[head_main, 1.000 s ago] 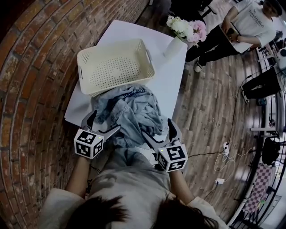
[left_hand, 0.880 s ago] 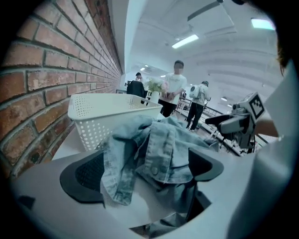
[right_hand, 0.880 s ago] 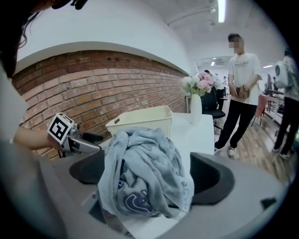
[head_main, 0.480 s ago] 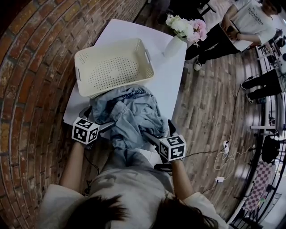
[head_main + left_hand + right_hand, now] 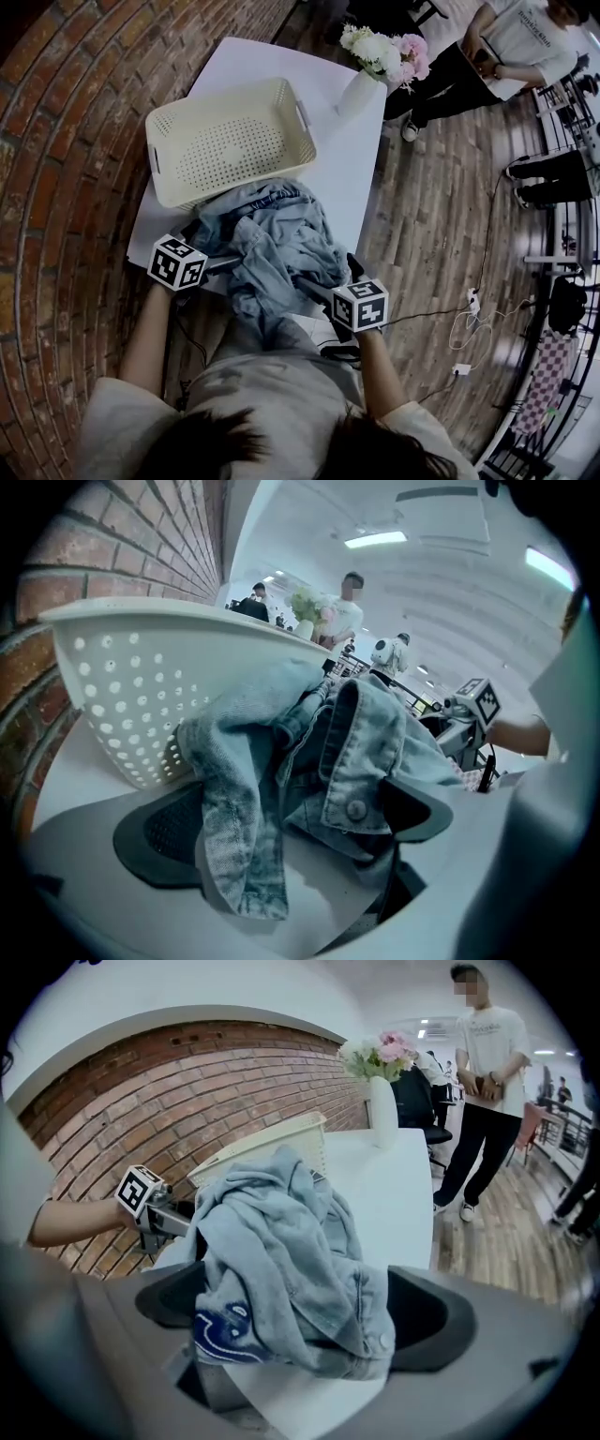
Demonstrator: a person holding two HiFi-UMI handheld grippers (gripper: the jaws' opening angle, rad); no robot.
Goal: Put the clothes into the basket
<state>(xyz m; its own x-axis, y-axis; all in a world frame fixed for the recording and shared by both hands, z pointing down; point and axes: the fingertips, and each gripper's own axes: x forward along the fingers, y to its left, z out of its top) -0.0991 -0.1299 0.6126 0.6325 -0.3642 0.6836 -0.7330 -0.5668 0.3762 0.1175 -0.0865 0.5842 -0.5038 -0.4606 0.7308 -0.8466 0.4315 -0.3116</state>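
Observation:
A heap of light-blue denim clothes (image 5: 272,239) lies on the white table (image 5: 352,173), its far edge against the cream perforated basket (image 5: 230,141). My left gripper (image 5: 217,265) is at the heap's near left side and my right gripper (image 5: 314,286) at its near right side. Both sets of jaws have just been opening and stand wide. In the left gripper view, denim (image 5: 356,733) hangs loosely between the left gripper's (image 5: 291,822) jaws, with the basket (image 5: 141,686) behind. In the right gripper view, a denim fold (image 5: 281,1241) lies between the right gripper's (image 5: 300,1312) jaws, unpinched.
A white vase of flowers (image 5: 375,61) stands at the table's far right corner. A brick wall (image 5: 66,141) runs along the left. A person (image 5: 506,47) stands on the wooden floor to the right, where cables (image 5: 469,323) lie.
Both grippers have come down and forward from above the table's near edge into the near side of the denim heap. Their jaws now straddle the cloth.

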